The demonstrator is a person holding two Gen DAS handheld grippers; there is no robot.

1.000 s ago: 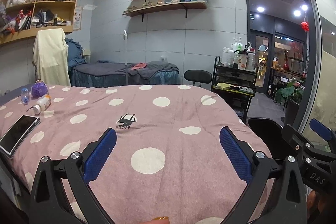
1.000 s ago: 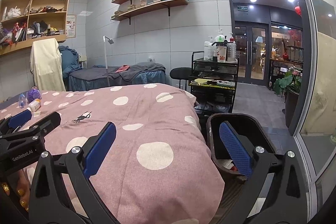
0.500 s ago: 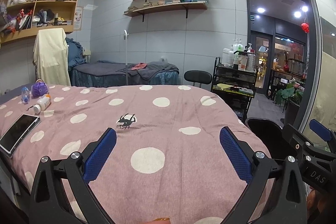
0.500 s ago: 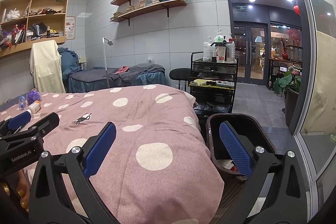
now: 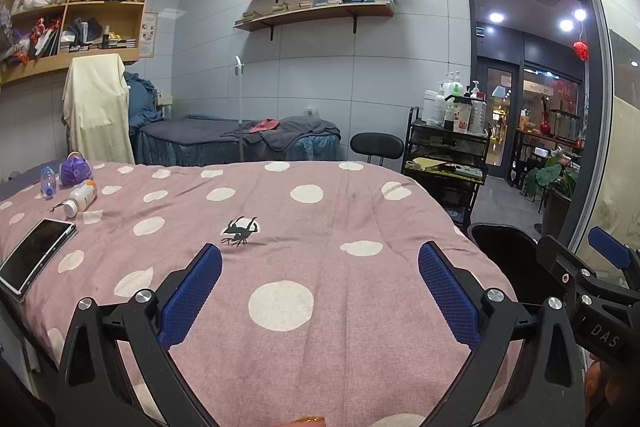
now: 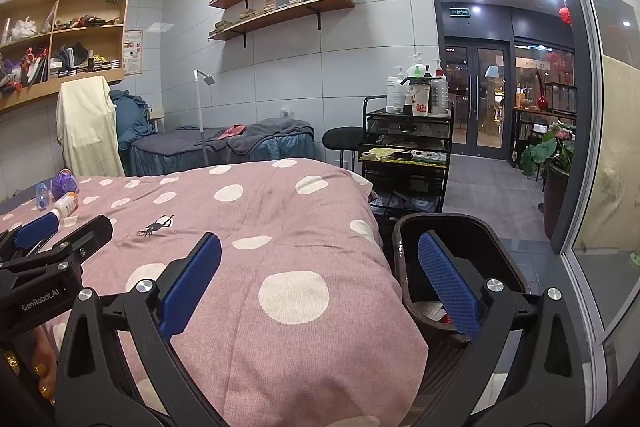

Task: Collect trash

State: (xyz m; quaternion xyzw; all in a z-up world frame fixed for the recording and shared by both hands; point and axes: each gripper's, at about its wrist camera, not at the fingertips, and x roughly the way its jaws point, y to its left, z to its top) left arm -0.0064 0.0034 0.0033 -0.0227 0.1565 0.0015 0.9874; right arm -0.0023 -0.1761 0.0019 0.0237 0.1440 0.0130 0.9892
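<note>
A small black spidery scrap (image 5: pixel 239 229) (image 6: pixel 156 225) lies in the middle of the pink dotted bed cover (image 5: pixel 360 347). Far left on the cover are a toppled white bottle (image 5: pixel 82 195) (image 6: pixel 66 205), a small clear bottle (image 5: pixel 47 181) and a crumpled purple piece (image 5: pixel 75 169). My left gripper (image 5: pixel 318 251) stands open just short of the scrap, holding nothing. Over the bed's right corner my right gripper (image 6: pixel 319 241) is open and holds nothing. A black bin (image 6: pixel 460 251) (image 5: pixel 508 251) with some litter in it stands on the floor by that corner.
A phone (image 5: pixel 36 255) lies at the bed's left edge. A black trolley (image 6: pixel 404 155) with bottles and a black stool (image 6: pixel 340 139) stand beyond the bed. Another bed (image 5: pixel 240 139) is against the back wall. A glass wall runs along the right.
</note>
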